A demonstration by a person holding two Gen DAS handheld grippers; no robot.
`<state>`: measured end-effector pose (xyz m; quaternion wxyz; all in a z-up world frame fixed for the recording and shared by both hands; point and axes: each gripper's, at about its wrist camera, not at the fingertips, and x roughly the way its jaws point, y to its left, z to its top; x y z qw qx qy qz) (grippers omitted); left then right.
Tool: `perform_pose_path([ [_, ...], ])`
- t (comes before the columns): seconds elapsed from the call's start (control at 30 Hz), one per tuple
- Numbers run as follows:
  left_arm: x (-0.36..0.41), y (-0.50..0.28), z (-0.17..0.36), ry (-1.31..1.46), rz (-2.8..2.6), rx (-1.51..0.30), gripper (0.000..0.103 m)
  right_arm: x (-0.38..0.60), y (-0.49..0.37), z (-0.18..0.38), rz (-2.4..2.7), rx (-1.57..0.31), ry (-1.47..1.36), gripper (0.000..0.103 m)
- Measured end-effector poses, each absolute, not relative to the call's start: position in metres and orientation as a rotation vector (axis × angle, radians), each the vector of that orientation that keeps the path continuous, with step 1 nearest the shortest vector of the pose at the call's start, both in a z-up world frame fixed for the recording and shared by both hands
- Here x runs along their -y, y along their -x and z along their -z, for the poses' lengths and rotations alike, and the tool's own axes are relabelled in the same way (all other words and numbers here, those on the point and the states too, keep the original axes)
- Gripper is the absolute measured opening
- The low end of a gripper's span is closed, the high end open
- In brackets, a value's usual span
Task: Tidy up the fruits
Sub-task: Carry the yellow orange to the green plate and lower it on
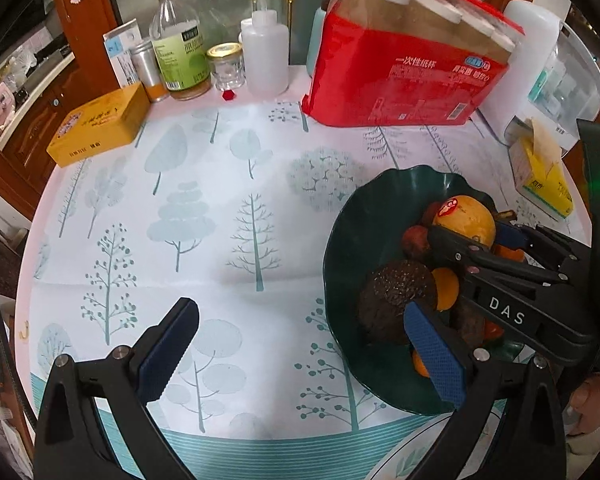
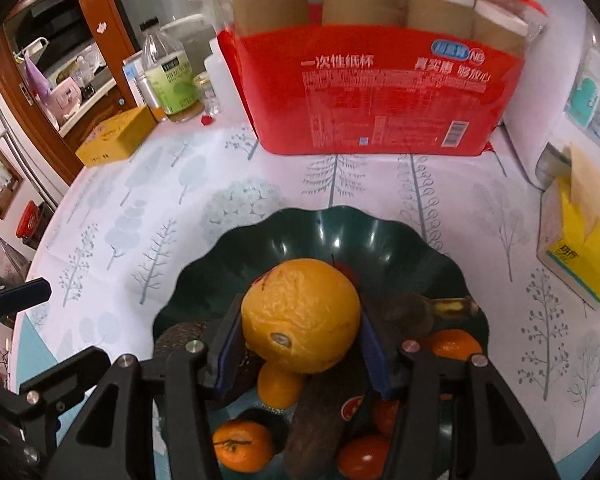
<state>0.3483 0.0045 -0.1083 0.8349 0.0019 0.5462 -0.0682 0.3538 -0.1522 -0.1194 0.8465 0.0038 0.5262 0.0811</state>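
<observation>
My right gripper [image 2: 300, 344] has its fingers clamped on the big orange [image 2: 300, 316], a blue pad against each flank, and the fruit sits over the dark green bowl [image 2: 340, 232]. The bowl below it is crowded: a dark avocado [image 1: 396, 300] on the left side, a small mandarin [image 2: 242, 444] near the front rim, a tomato [image 2: 362, 458] beside it, a blackened banana [image 2: 432, 312] lying across the right half, and a small orange fruit [image 2: 278, 386] directly under the one I hold. My own right fingers hide much of the bowl's near side.

My left gripper [image 1: 300, 356] has its fingers wide apart with nothing between them, over bare tree-print cloth on the bench [image 1: 204, 208], its right pad overlapping the bowl's left edge in my view.

Behind the bowl stands a red pack of paper cups [image 2: 372, 92], close to the far rim. Right of the bowl lies a yellow tissue pack [image 2: 580, 248]. At the far left of the bench are a yellow box [image 1: 100, 128], a glass bottle with a green label [image 1: 178, 44], a small jar [image 1: 228, 66] and a white squeeze bottle [image 1: 266, 56], all well apart from the bowl.
</observation>
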Motion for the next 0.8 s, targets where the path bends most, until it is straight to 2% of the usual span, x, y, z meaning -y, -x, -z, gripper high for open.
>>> perform_pose_path([
  [0.27,-0.001,-0.347,0.112,-0.015,0.166,-1.160,0.102,0.145,-0.348,0.117,-0.184,-1.078,0.075,0.056],
  [0.43,0.004,-0.342,0.107,-0.024,0.184,-1.150,0.102,0.152,-0.341,0.107,-0.186,-1.055,0.047,0.059],
  [0.8,0.009,-0.321,0.088,-0.019,0.201,-1.136,0.102,0.160,-0.316,0.083,-0.187,-1.029,-0.001,0.059],
])
